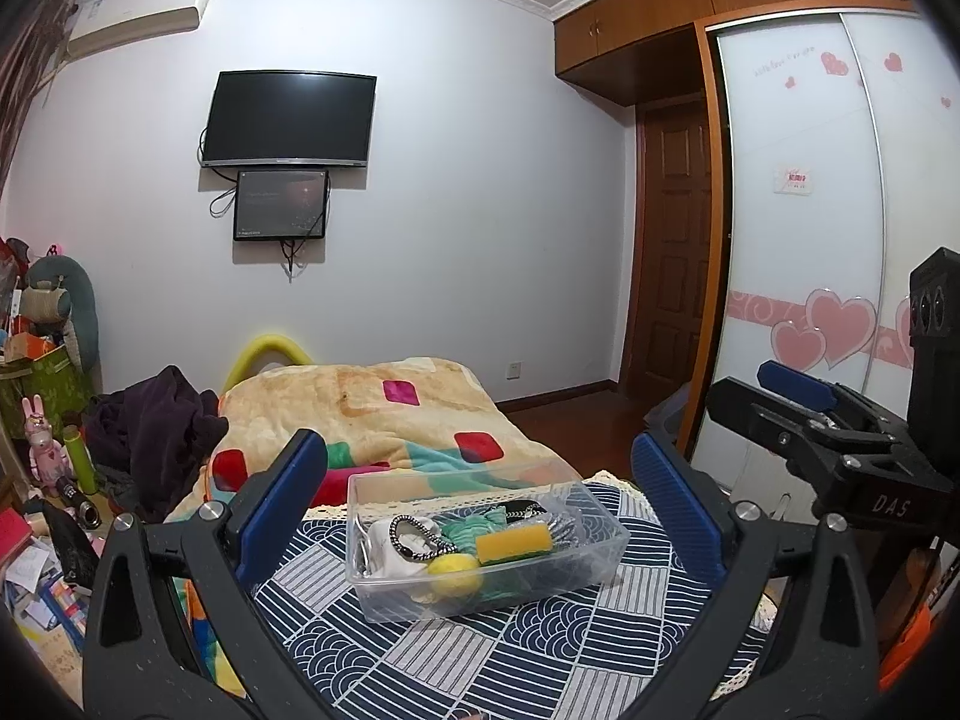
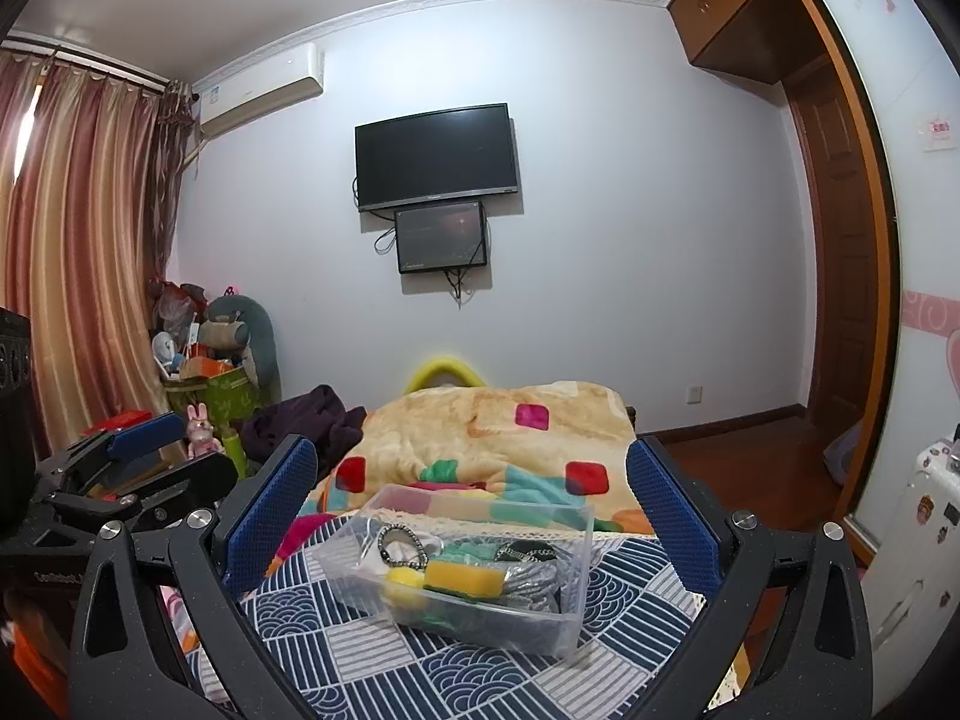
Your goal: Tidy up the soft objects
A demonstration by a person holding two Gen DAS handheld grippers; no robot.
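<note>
A clear plastic bin (image 1: 606,531) (image 2: 573,570) stands on a blue and white patterned cloth (image 1: 480,660) (image 2: 420,666). In it lie a yellow sponge (image 1: 513,543) (image 2: 463,577), a yellow ball (image 1: 454,573) (image 2: 405,579), a teal cloth (image 1: 471,525), a white item and black-and-white bands. My left gripper (image 1: 480,480) is open and empty, held above and before the bin; it also shows in the right wrist view (image 2: 144,456). My right gripper (image 2: 474,480) is open and empty, likewise before the bin; it also shows at the right of the left wrist view (image 1: 798,390).
A bed with a colourful patchwork blanket (image 1: 384,420) (image 2: 510,438) lies behind the bin, with dark clothes (image 1: 150,420) on its left. Clutter and toys fill the left floor (image 1: 36,540). A wardrobe (image 1: 810,240) and a door stand right. A white suitcase (image 2: 918,540) is at right.
</note>
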